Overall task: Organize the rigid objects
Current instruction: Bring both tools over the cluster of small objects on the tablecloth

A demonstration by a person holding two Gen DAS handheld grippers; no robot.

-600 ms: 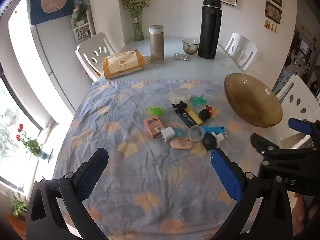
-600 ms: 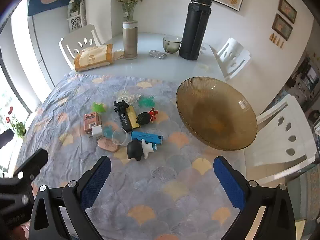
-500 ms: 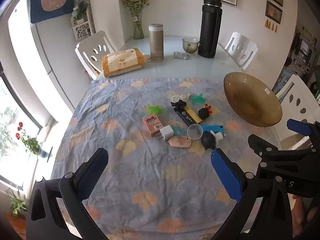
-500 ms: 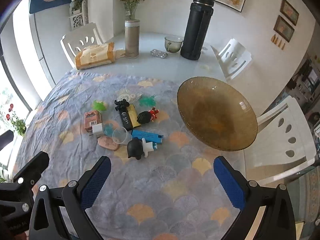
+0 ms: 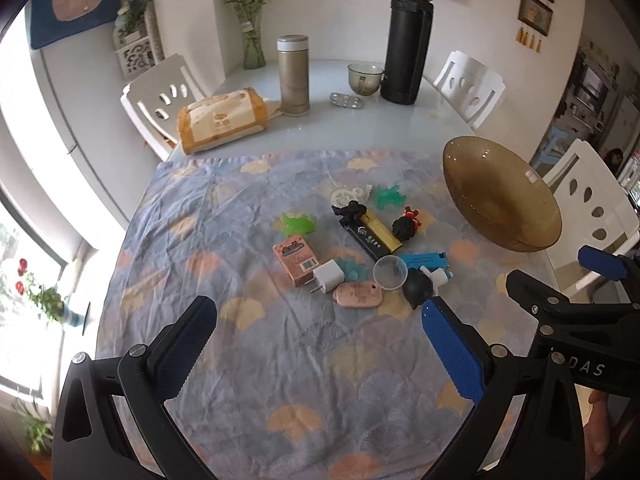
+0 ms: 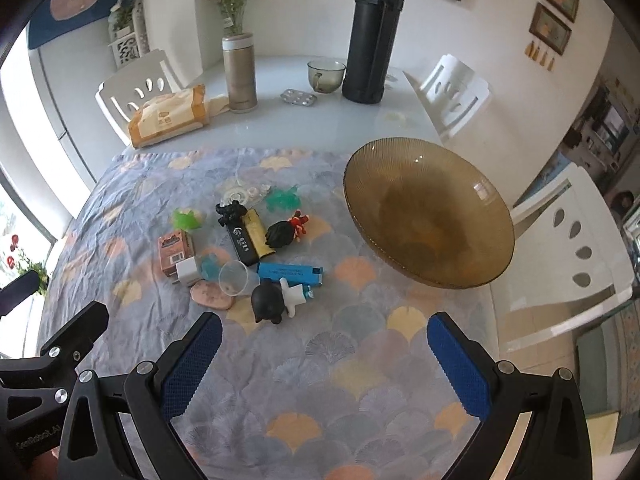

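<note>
Several small objects lie in a cluster on the patterned cloth (image 5: pixel 248 360): a pink box (image 5: pixel 296 258), a white charger (image 5: pixel 327 280), a pink oval tag (image 5: pixel 357 295), a clear cup (image 5: pixel 390 272), a black-headed figure (image 6: pixel 269 301), a blue box (image 6: pixel 289 273), a black and yellow box (image 6: pixel 250 241). An empty amber glass bowl (image 6: pixel 428 216) stands to their right. My left gripper (image 5: pixel 318 350) is open and empty, above the cloth in front of the cluster. My right gripper (image 6: pixel 324 364) is open and empty, in front of the bowl.
On the bare table behind the cloth stand a black flask (image 6: pixel 372 36), a beige thermos (image 6: pixel 239 74), a glass cup (image 6: pixel 325 75), a blister pack (image 6: pixel 298 97) and a wipes pack (image 6: pixel 168 118). White chairs (image 6: pixel 568 236) surround the table.
Both grippers have drawn back and risen slightly, so the objects sit a little farther off. Nothing on the table has moved.
</note>
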